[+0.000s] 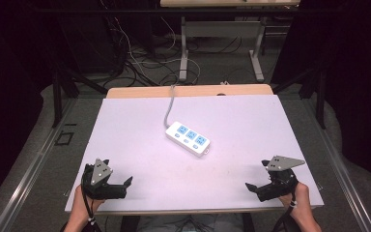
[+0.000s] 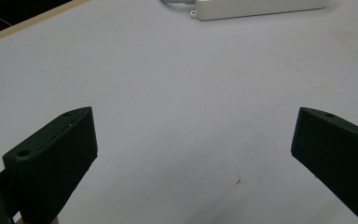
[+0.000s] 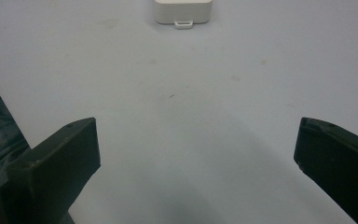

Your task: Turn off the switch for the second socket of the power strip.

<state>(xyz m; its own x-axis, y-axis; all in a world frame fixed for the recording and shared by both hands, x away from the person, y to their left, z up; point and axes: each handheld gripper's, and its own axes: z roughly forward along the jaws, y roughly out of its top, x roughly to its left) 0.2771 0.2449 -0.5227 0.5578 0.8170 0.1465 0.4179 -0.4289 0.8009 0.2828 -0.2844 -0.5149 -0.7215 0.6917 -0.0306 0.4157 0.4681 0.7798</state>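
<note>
A: Start near. What are the tongs doing?

B: Both sit at the bottom edge of the high view, on the near rim of the desk (image 1: 125, 125). The left tongs (image 1: 125, 186) are at lower left, the right tongs (image 1: 251, 188) at lower right. Each pair is spread wide with nothing between the jaws — the two gripper views show bare white desk in the gap.

A: And the thing they'll go for?

B: The strip (image 1: 188, 138) — a white power strip with three blue sockets, lying flat near the middle of the frame, slanting from upper left to lower right. It is well apart from both tongs. Its grey cord (image 1: 169, 107) runs from the upper-left end towards the top of the frame, over the far edge of the desk.

A: How will it handle?

B: My guess is a rigid plastic shell, light, not fragile. The smooth casing may slip on the smooth desk, so a nudge could slide it rather than lift it. The cord is the soft part, and it will likely drag or pull back if the strip is moved far.

A: Where to take hold?

B: Across the narrow width, pads on the two long side walls. The right gripper view faces the near end with its small tab (image 3: 183, 23), so that end looks easiest to reach. Stay off the socket faces.
</note>
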